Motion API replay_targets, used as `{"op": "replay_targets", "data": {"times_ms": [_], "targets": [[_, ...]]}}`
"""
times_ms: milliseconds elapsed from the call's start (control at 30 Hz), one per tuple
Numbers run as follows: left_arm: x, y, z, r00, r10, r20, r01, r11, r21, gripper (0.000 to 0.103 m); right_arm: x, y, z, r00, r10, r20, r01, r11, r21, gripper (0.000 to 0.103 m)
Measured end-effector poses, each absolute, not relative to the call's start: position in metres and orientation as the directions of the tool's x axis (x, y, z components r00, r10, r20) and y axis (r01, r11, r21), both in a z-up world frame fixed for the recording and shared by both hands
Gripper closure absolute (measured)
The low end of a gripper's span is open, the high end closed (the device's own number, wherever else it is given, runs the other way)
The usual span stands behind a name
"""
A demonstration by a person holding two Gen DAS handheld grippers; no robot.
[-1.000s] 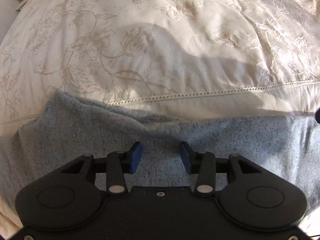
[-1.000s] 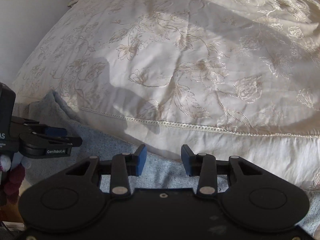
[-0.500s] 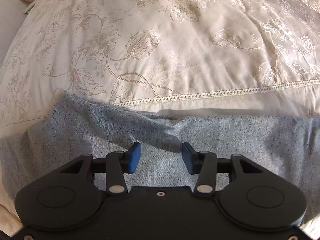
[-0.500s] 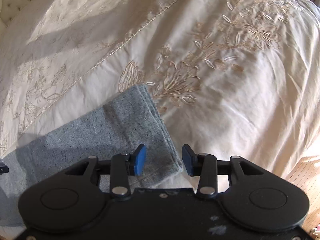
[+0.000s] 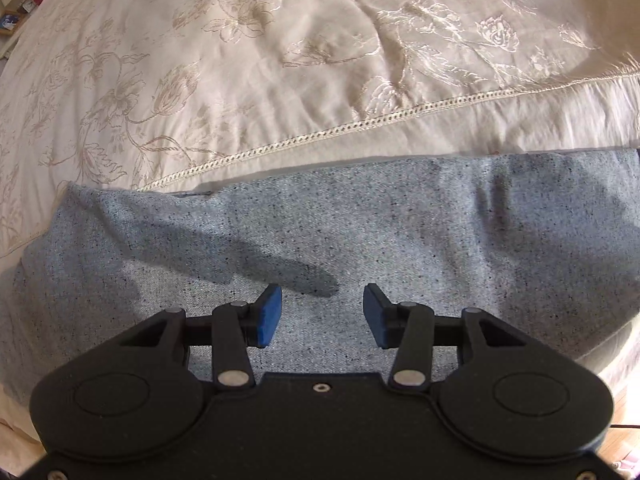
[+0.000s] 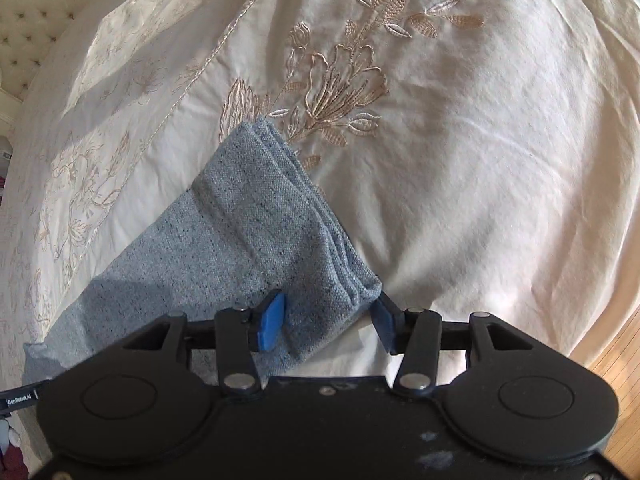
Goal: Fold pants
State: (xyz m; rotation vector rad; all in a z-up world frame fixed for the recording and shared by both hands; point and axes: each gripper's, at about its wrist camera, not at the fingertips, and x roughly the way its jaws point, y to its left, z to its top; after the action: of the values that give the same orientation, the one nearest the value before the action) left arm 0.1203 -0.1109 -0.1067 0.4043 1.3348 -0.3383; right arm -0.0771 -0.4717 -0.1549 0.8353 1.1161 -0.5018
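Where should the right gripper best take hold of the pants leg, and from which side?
Probably at the hem corner of the pants, coming from above. There the stacked layers end in a thick edge lying flat on the bedspread. The right gripper is opening, that corner between its fingers, not pinched.

The only readable text is "GenRobot.AI" in white letters on a black bar (image 6: 18, 397) at the far left edge of the right wrist view (partly cropped), just left of the right tongs' (image 6: 330, 322) housing.
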Motion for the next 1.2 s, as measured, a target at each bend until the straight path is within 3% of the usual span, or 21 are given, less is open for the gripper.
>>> {"op": "replay_targets", "data": {"times_ms": [133,167,200,233,467,733,967,1200], "targets": [[0.118,-0.127,-0.108,0.193,-0.031,-0.981,0.498,0.864,0.071,0.049,-0.069,-0.482,-0.155,0.421,0.059,-0.905,0.719,0.588,0.372,0.052],[0.118,-0.131,-0.109,0.19,-0.037,-0.981,0.506,0.86,0.065,0.049,-0.066,-0.484,-0.154,0.423,0.074,-0.903,0.703,0.602,0.379,0.056],[0.118,-0.136,-0.109,0.188,-0.045,-0.981,0.513,0.856,0.059,0.049,-0.063,-0.483,-0.153,0.419,0.089,-0.903,0.684,0.623,0.379,0.081],[0.118,-0.14,-0.109,0.186,-0.053,-0.981,0.52,0.853,0.053,0.049,-0.059,-0.481,-0.152,0.411,0.104,-0.906,0.665,0.646,0.376,0.093],[0.132,-0.173,-0.119,0.177,-0.089,-0.98,0.531,0.847,0.019,0.049,-0.057,-0.46,-0.114,0.447,0.05,-0.893,0.592,0.732,0.337,0.092],[0.154,-0.2,-0.147,0.155,-0.048,-0.987,0.512,0.858,0.039,0.05,-0.056,-0.445,-0.09,0.481,0.031,-0.876,0.567,0.751,0.338,0.092],[0.111,-0.169,-0.113,0.15,-0.135,-0.979,0.53,0.847,-0.036,0.052,-0.054,-0.432,-0.08,0.487,0.009,-0.873,0.563,0.761,0.322,0.092],[0.071,-0.164,-0.152,0.063,-0.101,-0.993,0.62,0.784,-0.04,0.052,-0.053,-0.418,-0.061,0.493,-0.039,-0.869,0.564,0.775,0.285,0.092]]}}
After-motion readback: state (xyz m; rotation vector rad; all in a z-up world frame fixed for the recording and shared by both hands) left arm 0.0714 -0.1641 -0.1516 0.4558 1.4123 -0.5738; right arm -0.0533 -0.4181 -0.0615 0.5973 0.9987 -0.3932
